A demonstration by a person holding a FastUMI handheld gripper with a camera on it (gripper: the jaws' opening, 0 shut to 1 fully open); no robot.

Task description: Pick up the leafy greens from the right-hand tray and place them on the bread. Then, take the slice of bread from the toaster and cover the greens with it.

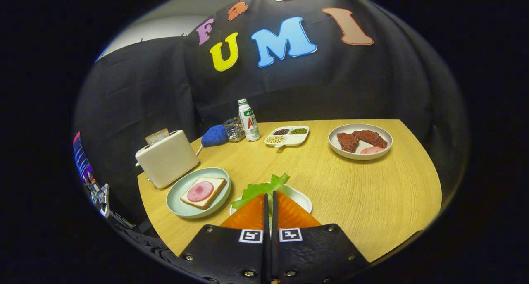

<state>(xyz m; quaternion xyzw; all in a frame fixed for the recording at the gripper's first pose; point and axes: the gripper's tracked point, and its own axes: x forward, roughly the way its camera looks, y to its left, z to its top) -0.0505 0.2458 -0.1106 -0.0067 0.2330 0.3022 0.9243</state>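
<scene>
Gripper (269, 197) fingers pressed together, clamped on the leafy greens (261, 189) over the white tray (301, 198). Bread with ham (203, 192) on the green plate (178, 192) at 10 o'clock; toaster (167, 158) with its slice (157, 137) beyond it.

Along the table's (330, 184) far edge you have a white bottle (249, 120) standing upright, a blue cloth (215, 135) and a clear glass object (234, 129) just left of it, a divided dish of beans (287, 136), and a plate of meat (360, 141) near the far right corner.
</scene>
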